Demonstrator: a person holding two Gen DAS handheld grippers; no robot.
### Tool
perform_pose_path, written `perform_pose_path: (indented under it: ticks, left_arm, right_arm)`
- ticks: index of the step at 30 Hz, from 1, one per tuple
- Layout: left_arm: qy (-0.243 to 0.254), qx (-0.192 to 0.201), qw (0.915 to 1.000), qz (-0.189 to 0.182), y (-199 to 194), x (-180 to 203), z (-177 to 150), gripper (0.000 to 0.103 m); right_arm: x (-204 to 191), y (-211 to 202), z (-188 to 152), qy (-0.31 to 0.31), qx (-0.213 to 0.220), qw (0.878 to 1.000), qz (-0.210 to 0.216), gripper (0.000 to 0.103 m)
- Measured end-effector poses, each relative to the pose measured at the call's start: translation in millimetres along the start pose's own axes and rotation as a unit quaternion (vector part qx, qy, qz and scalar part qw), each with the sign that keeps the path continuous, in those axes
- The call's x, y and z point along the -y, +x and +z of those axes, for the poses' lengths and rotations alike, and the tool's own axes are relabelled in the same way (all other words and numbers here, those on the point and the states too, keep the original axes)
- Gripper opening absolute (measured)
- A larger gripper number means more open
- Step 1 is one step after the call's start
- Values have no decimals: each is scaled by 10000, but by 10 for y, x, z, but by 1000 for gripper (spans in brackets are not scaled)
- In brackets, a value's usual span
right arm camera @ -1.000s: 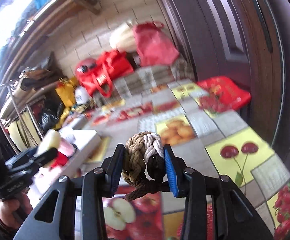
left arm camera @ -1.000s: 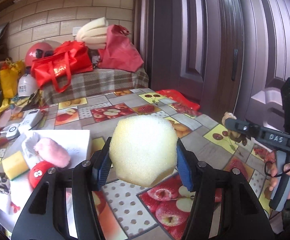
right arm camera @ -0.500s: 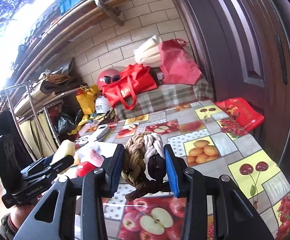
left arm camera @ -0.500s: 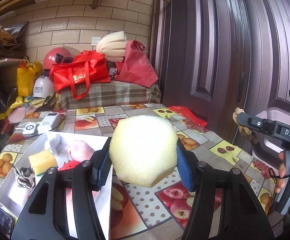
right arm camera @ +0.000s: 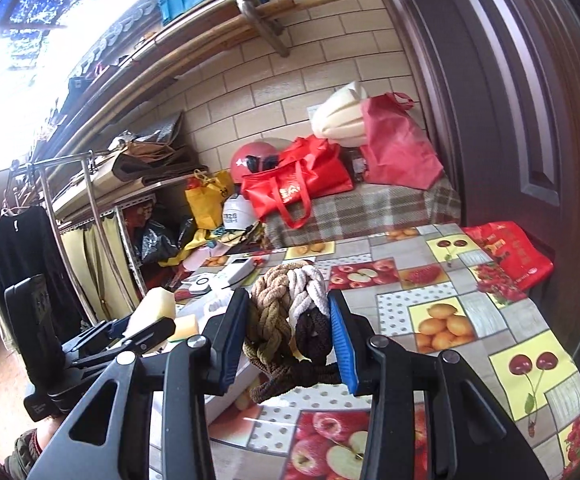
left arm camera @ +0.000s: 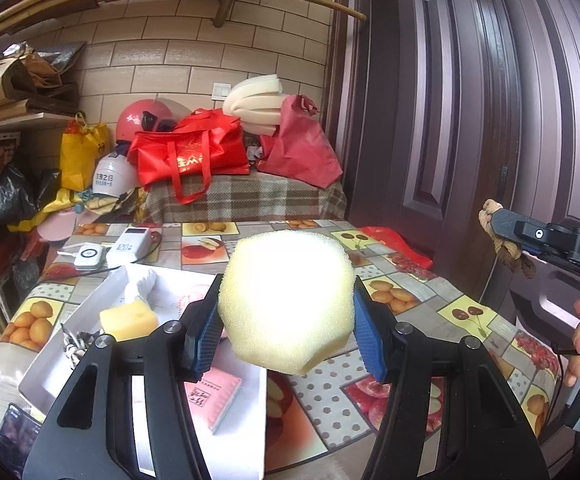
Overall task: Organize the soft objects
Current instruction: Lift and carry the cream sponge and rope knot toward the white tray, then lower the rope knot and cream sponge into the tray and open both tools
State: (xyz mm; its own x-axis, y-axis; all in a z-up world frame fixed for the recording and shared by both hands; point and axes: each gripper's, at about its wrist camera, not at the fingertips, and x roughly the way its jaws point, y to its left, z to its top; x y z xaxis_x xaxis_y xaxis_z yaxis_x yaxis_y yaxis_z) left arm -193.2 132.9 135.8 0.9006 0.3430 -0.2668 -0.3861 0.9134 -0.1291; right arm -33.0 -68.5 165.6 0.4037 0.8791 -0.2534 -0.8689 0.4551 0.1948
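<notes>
My left gripper (left arm camera: 286,334) is shut on a pale yellow foam ball (left arm camera: 286,300), held above the table. A braided rope knot (right arm camera: 290,312) of tan, white and brown cord sits squeezed in my right gripper (right arm camera: 290,334), which is shut on it. A white tray (left arm camera: 90,312) lies on the table at the left, below and behind the foam ball; in it are a yellow sponge block (left arm camera: 128,320), a white cloth (left arm camera: 142,284), a striped item (left arm camera: 72,344) and a pink pouch (left arm camera: 214,394). The right gripper and its rope knot (left arm camera: 501,236) show at the right edge of the left wrist view.
The table (left arm camera: 409,304) has a fruit-print cover. A power bank (left arm camera: 132,244) and a small white device (left arm camera: 86,256) lie behind the tray. Red bags (left arm camera: 194,156), helmets and foam sheets pile on a plaid-covered bench at the back. A dark door (left arm camera: 469,120) stands right, a red bag (right arm camera: 505,256) by it.
Both grippers have risen and swung, so the back wall and shelves fill more of each view. The tray has shifted rightwards beneath the foam ball. Both grips are unchanged.
</notes>
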Motion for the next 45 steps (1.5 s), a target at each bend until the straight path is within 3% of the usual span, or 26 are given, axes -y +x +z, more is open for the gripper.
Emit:
perform_pose_path:
  ticks: [33, 40, 45]
  left_arm:
    - [-616, -68, 9967, 516, 50, -697, -69, 58]
    - [-754, -42, 9916, 1050, 201, -1171, 161, 58]
    - [-925, -163, 9870, 1302, 314, -1455, 117, 58]
  right_arm:
    - [-740, 702, -52, -501, -670, 9937, 745, 41]
    - [-921, 978, -78, -589, -966, 9899, 852, 41]
    - [-1064, 1177, -161, -732, -1146, 9866, 902, 41]
